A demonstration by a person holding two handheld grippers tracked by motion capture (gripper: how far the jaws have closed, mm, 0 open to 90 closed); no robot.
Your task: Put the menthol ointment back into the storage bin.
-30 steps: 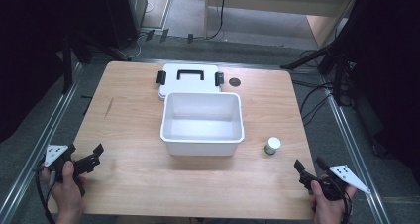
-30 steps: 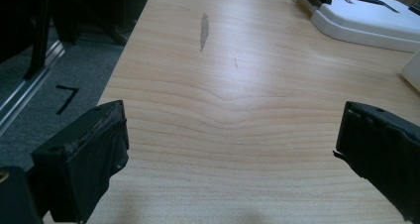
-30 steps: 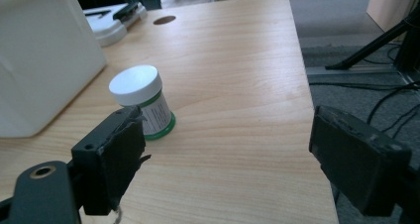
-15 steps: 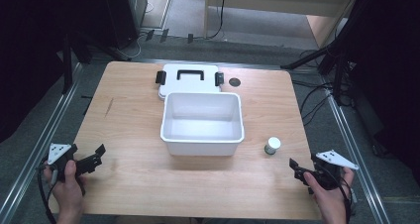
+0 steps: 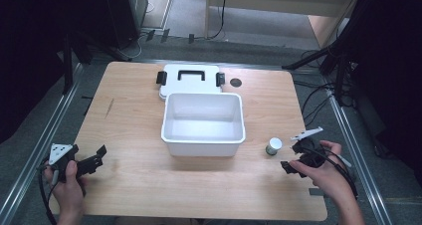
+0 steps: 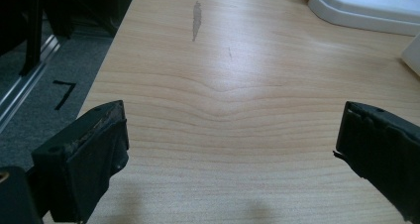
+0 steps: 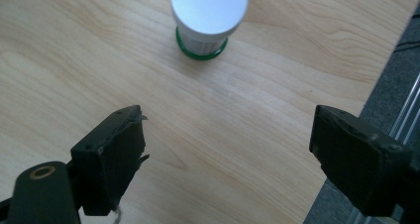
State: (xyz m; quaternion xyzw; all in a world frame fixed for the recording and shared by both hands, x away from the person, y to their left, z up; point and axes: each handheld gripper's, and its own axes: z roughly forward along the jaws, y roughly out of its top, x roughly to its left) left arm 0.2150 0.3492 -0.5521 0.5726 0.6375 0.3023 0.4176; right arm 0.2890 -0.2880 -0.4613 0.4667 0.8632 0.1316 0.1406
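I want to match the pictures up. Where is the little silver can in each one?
High view: the little can stands on the table, right of the white bin, near the right gripper.
Left gripper view: not in it.
Right gripper view: the can is at the top, ahead of the open jaws.
Shared landmark: the wooden table.

Pale wood-grain tabletop [image 5: 134,115]; white rectangular plastic bin [image 5: 203,143]; white lid [image 5: 171,83] with black handle; silver-capped, green-based small cylindrical container [image 7: 208,16].
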